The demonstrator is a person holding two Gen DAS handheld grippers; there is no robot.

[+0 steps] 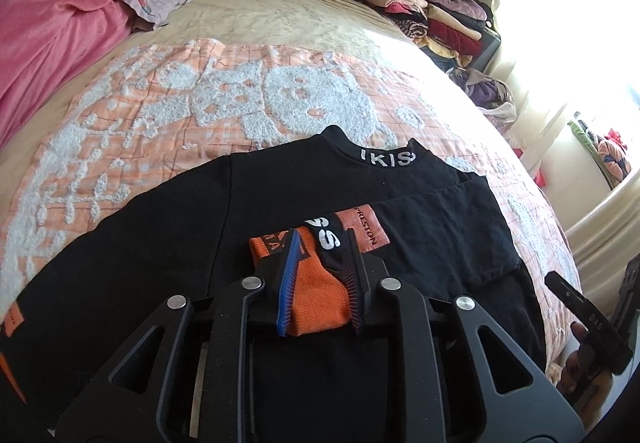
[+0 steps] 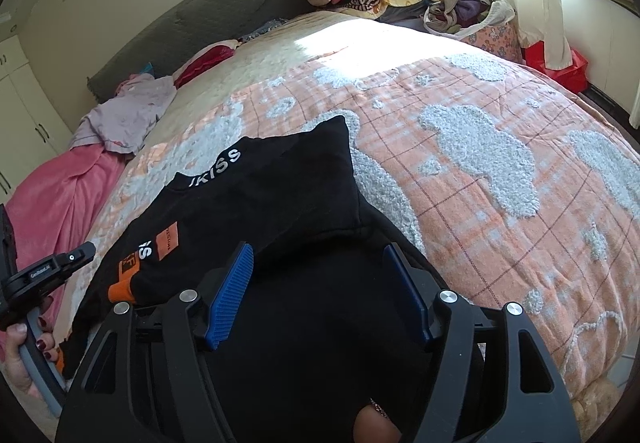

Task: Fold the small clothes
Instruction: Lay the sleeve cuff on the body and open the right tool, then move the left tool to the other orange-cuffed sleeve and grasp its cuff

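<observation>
Left wrist view: left gripper (image 1: 320, 243) has its jaws close together around an orange cuff (image 1: 316, 295); whether the pads press it I cannot tell.
Right wrist view: right gripper (image 2: 320, 283) spread wide over black cloth, pads clear of it.
Shirt: black shirt (image 1: 168, 227) lies flat on the quilt (image 1: 160, 95), one sleeve (image 1: 436, 211) folded across its chest.
Hand: a hand (image 2: 24, 355) grips the left handle.

You can read "IKISS" in white on the black top's (image 1: 280, 203) collar (image 1: 386, 158), "PRESTON" on its orange patch (image 1: 366, 229), and "DAS" on the right tongs (image 1: 588, 317).
</observation>
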